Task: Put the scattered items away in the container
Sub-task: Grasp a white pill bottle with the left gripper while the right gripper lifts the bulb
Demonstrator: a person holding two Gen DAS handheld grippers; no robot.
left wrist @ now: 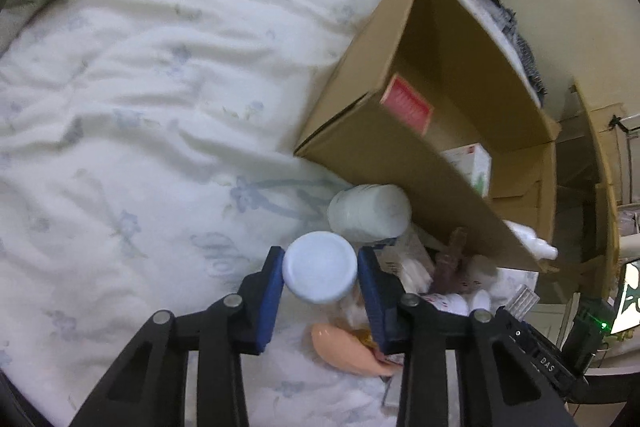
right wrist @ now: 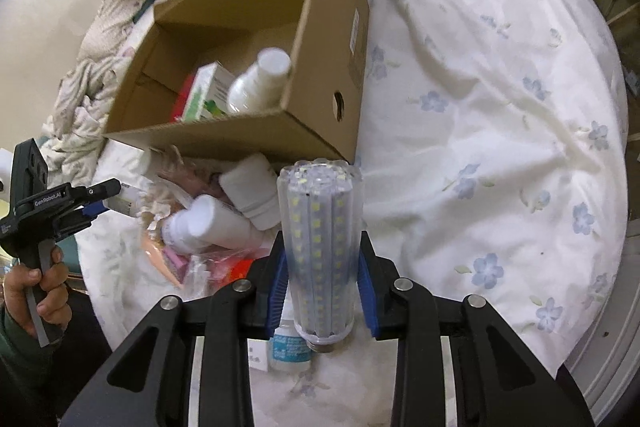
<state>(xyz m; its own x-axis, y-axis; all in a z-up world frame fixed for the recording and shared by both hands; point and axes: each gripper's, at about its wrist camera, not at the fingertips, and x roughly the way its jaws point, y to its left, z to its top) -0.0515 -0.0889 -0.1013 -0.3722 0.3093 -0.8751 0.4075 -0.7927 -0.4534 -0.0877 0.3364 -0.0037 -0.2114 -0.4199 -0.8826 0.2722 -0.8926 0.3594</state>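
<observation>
Right wrist view: right gripper (right wrist: 322, 291) clamps a ribbed, clear corn-cob LED bulb (right wrist: 320, 247) upright between blue pads. Left gripper (left wrist: 320, 273) pinches a smooth round white-capped bottle (left wrist: 319, 267) beside the cardboard box (left wrist: 360, 131).

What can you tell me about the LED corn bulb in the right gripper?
The clear cylindrical LED corn bulb has rows of small white-yellow LED chips under a transparent ribbed plastic cover, a scalloped domed top and a metal screw base at the bottom. It stands along the right gripper, base toward the camera, top toward the brown cardboard box. Both blue pads press its sides; nothing else visibly touches it.
</observation>
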